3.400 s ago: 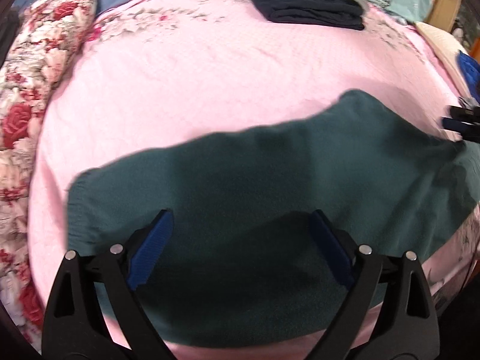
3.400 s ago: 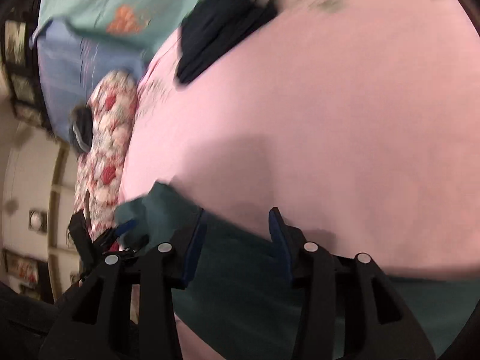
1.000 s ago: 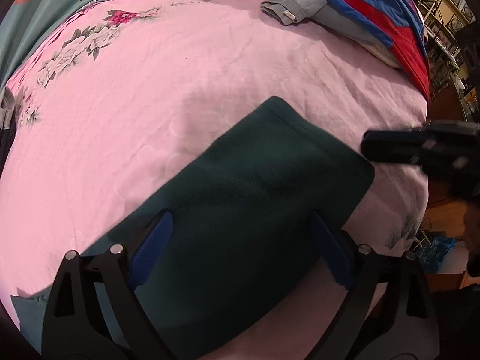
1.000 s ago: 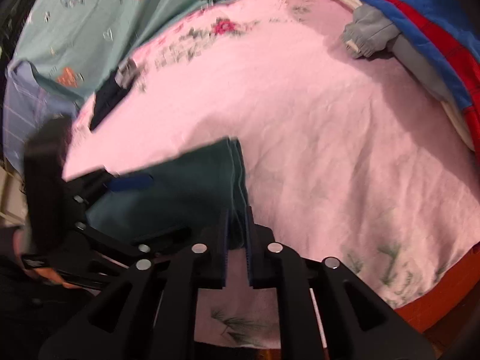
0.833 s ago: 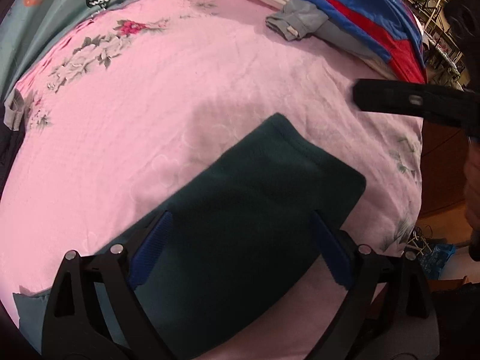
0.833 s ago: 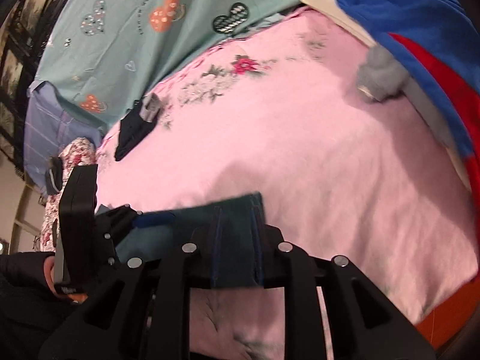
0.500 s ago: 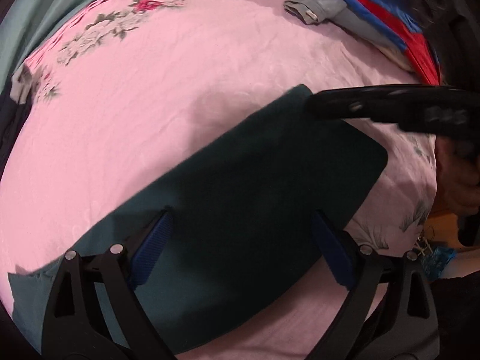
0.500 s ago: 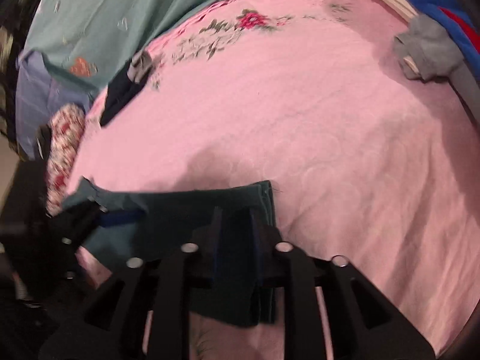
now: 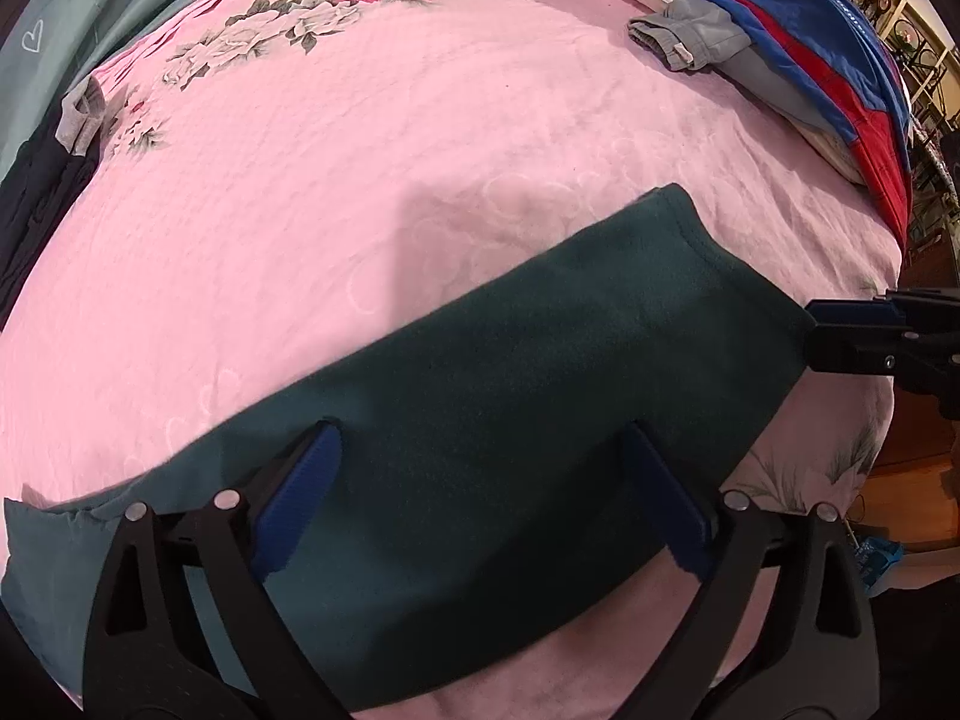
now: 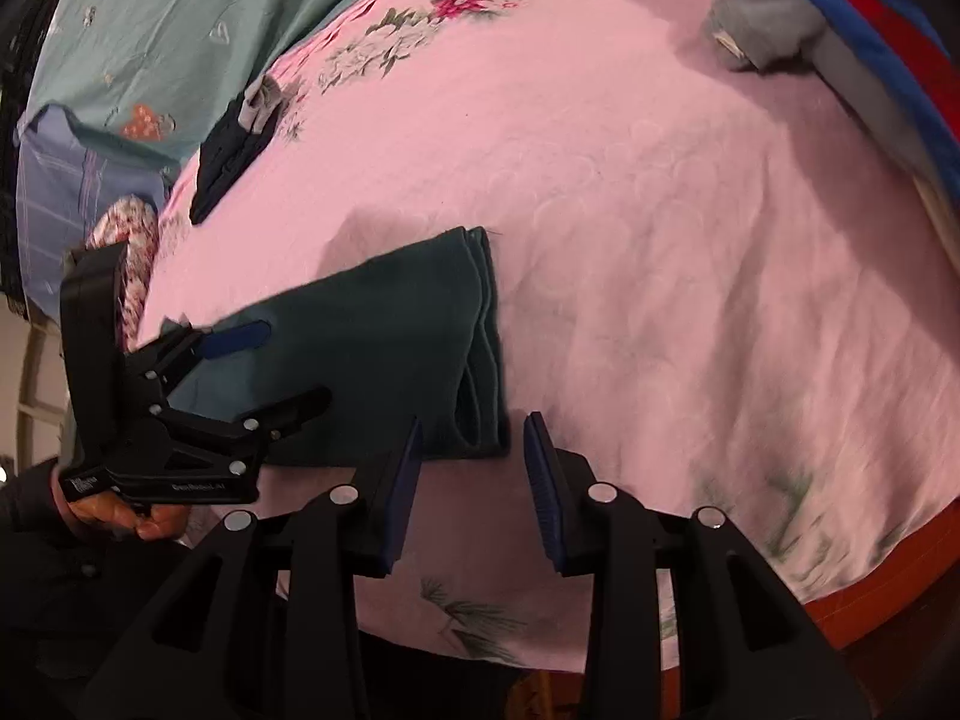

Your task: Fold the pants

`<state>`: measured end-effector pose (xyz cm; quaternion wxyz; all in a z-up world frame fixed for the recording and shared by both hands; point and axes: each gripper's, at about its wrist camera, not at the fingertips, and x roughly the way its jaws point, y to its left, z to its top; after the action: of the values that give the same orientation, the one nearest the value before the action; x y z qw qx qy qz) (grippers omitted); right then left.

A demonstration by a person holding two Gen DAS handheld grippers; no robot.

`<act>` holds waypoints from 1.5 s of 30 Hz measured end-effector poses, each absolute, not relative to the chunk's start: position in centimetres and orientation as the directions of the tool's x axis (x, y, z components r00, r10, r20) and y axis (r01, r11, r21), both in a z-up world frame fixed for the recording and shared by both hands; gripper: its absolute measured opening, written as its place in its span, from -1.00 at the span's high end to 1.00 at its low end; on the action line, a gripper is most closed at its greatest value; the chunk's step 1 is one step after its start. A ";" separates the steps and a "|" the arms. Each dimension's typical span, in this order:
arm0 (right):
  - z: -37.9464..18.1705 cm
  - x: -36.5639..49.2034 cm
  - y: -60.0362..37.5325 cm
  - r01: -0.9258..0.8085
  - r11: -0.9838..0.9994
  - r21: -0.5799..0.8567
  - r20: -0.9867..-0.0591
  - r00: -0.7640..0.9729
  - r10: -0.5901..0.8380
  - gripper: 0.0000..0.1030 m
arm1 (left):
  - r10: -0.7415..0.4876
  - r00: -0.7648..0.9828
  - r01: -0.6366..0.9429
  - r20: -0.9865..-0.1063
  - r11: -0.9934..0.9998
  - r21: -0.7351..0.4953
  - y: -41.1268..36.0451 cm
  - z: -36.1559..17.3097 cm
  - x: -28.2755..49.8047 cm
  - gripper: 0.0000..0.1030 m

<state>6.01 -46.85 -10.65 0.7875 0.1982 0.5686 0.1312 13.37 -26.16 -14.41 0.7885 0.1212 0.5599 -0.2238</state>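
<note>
Right-wrist view puts your right gripper [image 10: 471, 480] nearest, jaws parted and empty, just short of the near corner of the dark green fleece pants [image 10: 384, 348], which lie folded into a long band on the pink quilted bedspread [image 10: 660, 240]. To do this step well, I'd judge you should bring that corner between the pads and catch every stacked layer at the end edge, not only the top one, before lifting. To the left of the pants, your left gripper [image 10: 258, 366] spreads wide over the cloth, holding nothing. Beyond the pants lie a folded dark navy garment [image 10: 225, 162] and, far right, a grey garment [image 10: 762, 30]. Only this view shows the layered end edge; the left-wrist view instead shows the pants' [image 9: 480, 420] full length running under the left gripper [image 9: 480, 480], with a loose, unaligned tail [image 9: 36, 540] at their far-left end.
</note>
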 end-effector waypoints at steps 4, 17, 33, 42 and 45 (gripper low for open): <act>-10.9 6.5 -46.3 0.060 0.872 0.486 -0.842 0.298 0.449 0.30 | -0.216 0.272 0.488 -0.938 0.871 -0.059 -26.3 -14.4 13.5 -0.91; -11.6 7.8 -46.4 0.137 0.886 0.443 -0.879 0.262 0.399 0.86 | -0.219 0.277 0.489 -0.936 0.870 -0.060 -26.5 -14.8 13.7 -0.96; -3.9 8.9 -37.9 -0.086 0.704 0.705 -0.617 0.414 0.669 0.88 | -0.099 0.434 0.202 -0.895 0.979 -0.011 -9.9 -9.5 13.3 -0.96; -2.8 11.5 -20.1 -0.345 0.661 0.666 -0.586 0.305 0.750 0.88 | 0.097 0.437 -0.169 -0.894 0.985 0.024 9.1 -8.6 6.9 -0.96; -4.6 11.2 -13.0 -0.439 0.641 0.630 -0.605 0.240 0.759 0.88 | 0.110 0.414 -0.233 -0.904 0.972 0.011 12.1 -9.2 5.0 -0.96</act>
<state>11.23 -13.02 -4.58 0.7693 0.1675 0.4783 0.3892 5.00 12.13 -9.17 0.8388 -0.0580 0.5316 0.1020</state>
